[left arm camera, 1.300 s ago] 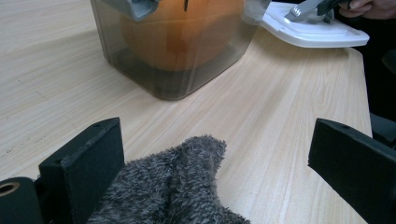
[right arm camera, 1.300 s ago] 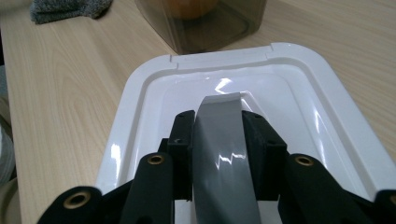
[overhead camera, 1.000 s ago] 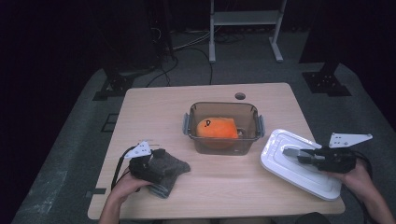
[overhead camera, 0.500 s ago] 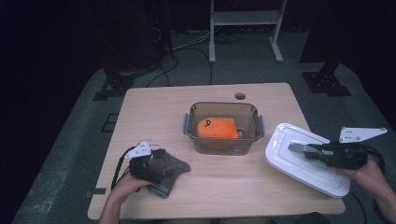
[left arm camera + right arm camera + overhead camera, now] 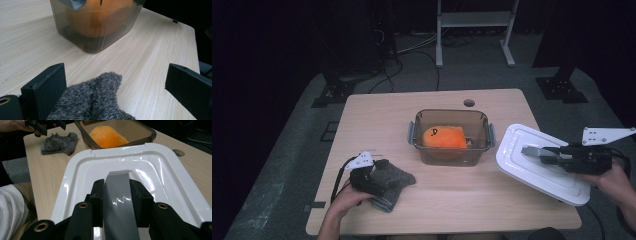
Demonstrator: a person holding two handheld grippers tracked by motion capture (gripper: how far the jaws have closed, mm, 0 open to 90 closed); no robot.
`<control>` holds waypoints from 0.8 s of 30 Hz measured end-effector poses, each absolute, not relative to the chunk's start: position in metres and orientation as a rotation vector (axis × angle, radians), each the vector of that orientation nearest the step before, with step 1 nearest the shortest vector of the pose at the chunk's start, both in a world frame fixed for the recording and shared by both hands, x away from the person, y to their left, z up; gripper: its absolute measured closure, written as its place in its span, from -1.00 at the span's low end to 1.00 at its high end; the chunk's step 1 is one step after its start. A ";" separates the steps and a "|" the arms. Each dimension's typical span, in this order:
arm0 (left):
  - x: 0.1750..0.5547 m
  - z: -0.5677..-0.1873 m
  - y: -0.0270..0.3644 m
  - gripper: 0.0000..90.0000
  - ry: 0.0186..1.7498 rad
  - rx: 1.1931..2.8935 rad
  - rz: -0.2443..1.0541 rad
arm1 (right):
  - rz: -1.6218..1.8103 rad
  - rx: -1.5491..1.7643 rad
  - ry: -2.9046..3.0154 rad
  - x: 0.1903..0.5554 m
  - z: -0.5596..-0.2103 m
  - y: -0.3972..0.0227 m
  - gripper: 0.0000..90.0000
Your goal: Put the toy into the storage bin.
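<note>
White lid point(image 5: 532, 165) tilted, corner toward container point(image 5: 451, 137).

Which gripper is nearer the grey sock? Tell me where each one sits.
Left. The left gripper sits over the grey sock, its open jaws either side of it. The right gripper is across the table, shut on the white lid's grey handle.

Overhead light falls on my pale wooden surface point(image 5: 462, 200) while the room around stays nearly black. Glare streaks my glossy white plastic lid point(image 5: 160, 172). My near fingers point(image 5: 47, 85) look blurred.
</note>
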State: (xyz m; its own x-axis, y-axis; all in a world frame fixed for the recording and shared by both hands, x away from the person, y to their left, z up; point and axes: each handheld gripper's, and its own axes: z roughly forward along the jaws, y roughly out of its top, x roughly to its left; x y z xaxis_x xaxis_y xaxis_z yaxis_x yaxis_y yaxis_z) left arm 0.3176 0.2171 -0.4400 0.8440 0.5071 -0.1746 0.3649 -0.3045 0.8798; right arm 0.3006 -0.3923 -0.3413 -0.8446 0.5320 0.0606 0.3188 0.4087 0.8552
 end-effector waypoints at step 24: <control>0.319 -0.441 0.219 -0.94 0.645 1.928 0.162 | 1.458 0.577 2.493 0.328 -0.306 -0.343 0.45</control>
State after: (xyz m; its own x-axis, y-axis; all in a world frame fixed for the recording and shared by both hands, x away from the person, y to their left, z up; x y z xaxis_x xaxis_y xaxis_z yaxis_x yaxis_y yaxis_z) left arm 0.3194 0.2191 -0.4406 0.8458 0.5046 -0.1731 0.3630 -0.3067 0.8799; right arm 0.3276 -0.3434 -0.3058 -0.9046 0.4255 0.0268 0.2320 0.4385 0.8683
